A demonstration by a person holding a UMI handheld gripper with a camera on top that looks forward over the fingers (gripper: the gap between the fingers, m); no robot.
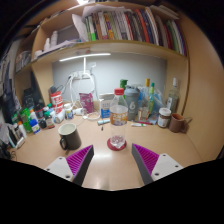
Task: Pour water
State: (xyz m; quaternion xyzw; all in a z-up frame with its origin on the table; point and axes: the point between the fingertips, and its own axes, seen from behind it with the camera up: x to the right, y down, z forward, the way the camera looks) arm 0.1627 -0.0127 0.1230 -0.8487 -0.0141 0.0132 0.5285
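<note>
Gripper (pixel 112 163) spread wide, nothing between the two purple pads (pixel 79 160), hovering over the near edge of the light wooden surface (pixel 100 165). Just ahead of the fingers, on the bare middle of the surface, a small clear glass (pixel 117 142) standing upright on a reddish coaster. Directly behind the glass, a clear plastic water bottle (pixel 119 107) with a red cap, upright, its base close to the glass. Left of both, a dark mug (pixel 69 136) standing apart, handle side unclear. Along the far edge, a crowded row of bottles, jars and small containers (pixel 150 105), too small to name one by one. Above, against the wall, a shelf of books (pixel 130 25) with a strip light (pixel 85 56) under it.
</note>
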